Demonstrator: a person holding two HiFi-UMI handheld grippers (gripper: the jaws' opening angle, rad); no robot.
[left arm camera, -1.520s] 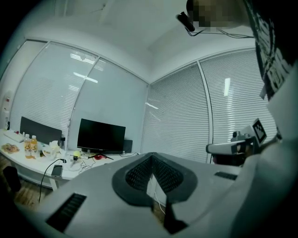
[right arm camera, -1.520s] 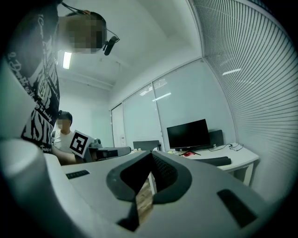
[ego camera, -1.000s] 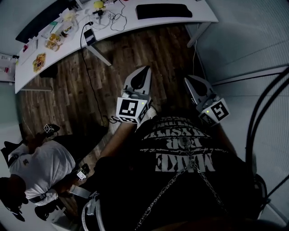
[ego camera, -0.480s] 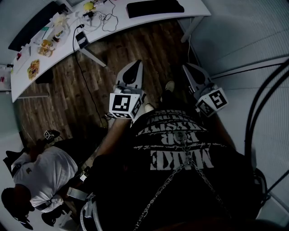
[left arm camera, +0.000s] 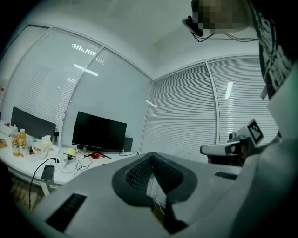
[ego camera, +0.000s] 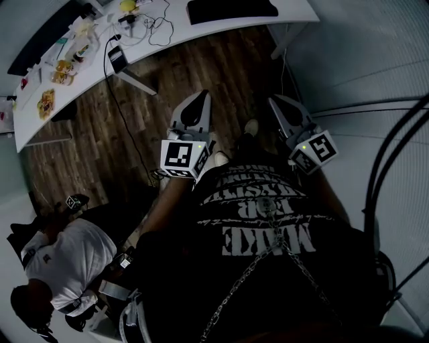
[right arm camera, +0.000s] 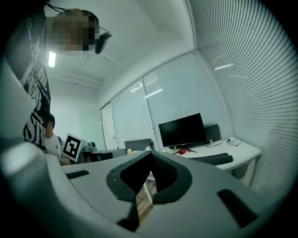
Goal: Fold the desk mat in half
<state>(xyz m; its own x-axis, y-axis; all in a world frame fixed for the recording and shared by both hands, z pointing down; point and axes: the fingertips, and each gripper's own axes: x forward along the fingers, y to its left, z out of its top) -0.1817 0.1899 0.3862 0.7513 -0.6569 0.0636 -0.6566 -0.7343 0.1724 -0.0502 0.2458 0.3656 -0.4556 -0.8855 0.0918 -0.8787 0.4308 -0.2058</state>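
Desk mat lies dark and long on the right end of the white desk, near its front edge; the right gripper view shows it as a low dark bar on the desktop, just right of the black monitor. Neither gripper touches it. The left gripper and the right gripper are held side by side well short of the desk, over the wooden floor, close against the holder's dark printed shirt. In its own view the left gripper has both jaws pressed together with nothing between them, and the right gripper is likewise closed and empty. Toward the desk's left end sit a phone, loose cables and snack packets. A seated person in a white shirt is well back from the desk's left end.
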